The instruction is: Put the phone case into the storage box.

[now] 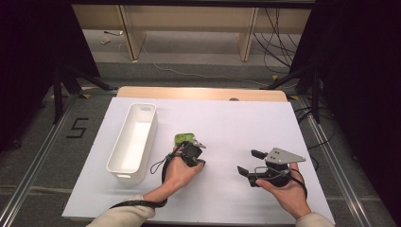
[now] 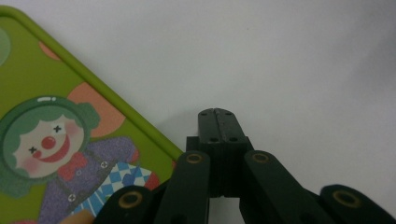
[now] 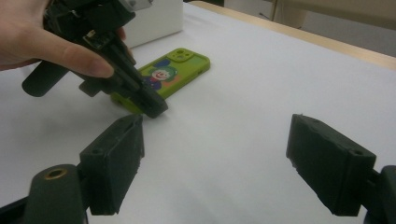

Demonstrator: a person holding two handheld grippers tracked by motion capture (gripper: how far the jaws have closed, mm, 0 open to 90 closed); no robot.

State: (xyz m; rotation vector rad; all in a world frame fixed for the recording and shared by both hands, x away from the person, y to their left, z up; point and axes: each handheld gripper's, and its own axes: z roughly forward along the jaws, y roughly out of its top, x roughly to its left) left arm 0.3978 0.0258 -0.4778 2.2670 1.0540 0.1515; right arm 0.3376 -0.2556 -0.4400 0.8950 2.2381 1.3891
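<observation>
The green clown-printed phone case lies just beside the left gripper, jaws pressed together empty; the right gripper gapes wide, well apart.

We are seeing the white table cover brightly and evenly lit from above in the high view, while the room at both sides is falling into deep black. The picture is looking a little soft and grainy, and the hands are casting only short, faint shadows.

In the left gripper view the light is staying soft, with a grey shade growing toward the right corner. The left gripper is appearing sharp at its tip, but its lower arms are blurring.

In the right gripper view the near pads of the right gripper are looking slightly unfocused, and the green phone case is showing mild glare.
</observation>
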